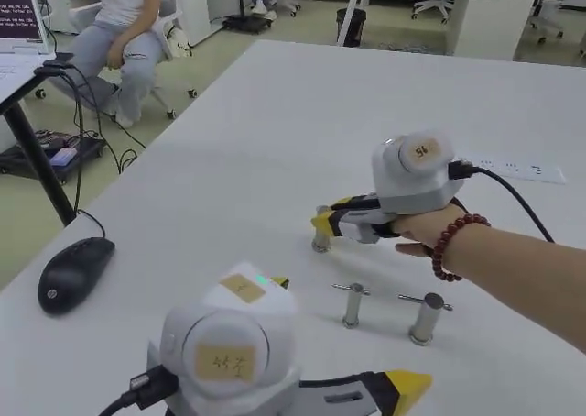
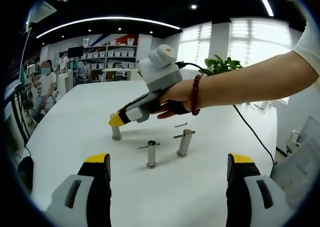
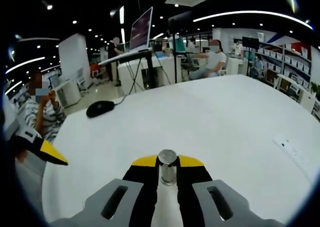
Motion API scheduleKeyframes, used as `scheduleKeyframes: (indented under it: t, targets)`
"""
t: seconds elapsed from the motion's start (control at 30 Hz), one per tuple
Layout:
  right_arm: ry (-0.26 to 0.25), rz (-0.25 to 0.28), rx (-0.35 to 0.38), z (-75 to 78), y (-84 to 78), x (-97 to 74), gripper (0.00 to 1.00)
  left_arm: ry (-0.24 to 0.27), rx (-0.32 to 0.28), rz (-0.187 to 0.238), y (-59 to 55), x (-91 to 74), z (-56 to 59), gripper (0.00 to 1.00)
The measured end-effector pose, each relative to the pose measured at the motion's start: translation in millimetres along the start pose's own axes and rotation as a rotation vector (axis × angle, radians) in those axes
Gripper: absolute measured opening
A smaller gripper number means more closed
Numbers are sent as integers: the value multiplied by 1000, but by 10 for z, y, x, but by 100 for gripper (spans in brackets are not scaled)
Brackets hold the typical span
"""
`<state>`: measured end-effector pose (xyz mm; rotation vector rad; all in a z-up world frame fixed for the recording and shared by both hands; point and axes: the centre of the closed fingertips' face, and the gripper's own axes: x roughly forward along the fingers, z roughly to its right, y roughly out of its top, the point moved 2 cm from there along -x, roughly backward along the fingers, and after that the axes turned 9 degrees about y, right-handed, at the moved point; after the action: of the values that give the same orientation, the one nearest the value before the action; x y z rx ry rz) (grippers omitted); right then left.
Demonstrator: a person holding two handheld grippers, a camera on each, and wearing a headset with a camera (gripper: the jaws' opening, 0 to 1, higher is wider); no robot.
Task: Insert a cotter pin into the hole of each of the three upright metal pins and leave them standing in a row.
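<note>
Three upright metal pins stand on the white table (image 1: 275,132). The two nearer pins (image 1: 352,304) (image 1: 426,317) each carry a cotter pin crosswise through the top. My right gripper (image 1: 322,222) (image 3: 167,163) is shut on the far left pin (image 1: 320,240) (image 3: 167,169), its yellow tips on both sides of the pin's head. That pin (image 2: 116,132) has no cotter pin that I can see. A loose cotter pin (image 2: 181,124) lies on the table behind the row. My left gripper (image 2: 168,163) hovers open in front of the row, holding nothing.
A black mouse (image 1: 73,271) lies near the table's left edge. A white power strip (image 1: 513,169) and the right gripper's cable (image 1: 513,196) lie at the far right. A seated person (image 1: 124,31) and a desk are off the table to the left.
</note>
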<state>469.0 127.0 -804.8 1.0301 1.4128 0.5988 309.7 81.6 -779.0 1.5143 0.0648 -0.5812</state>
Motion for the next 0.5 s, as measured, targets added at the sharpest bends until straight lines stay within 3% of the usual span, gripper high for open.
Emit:
scheduleKeyframes:
  t: [0.5]
  targets:
    - [72, -20, -73, -45, -74, -241, 13, -10, 9, -6, -16, -1, 3, 96]
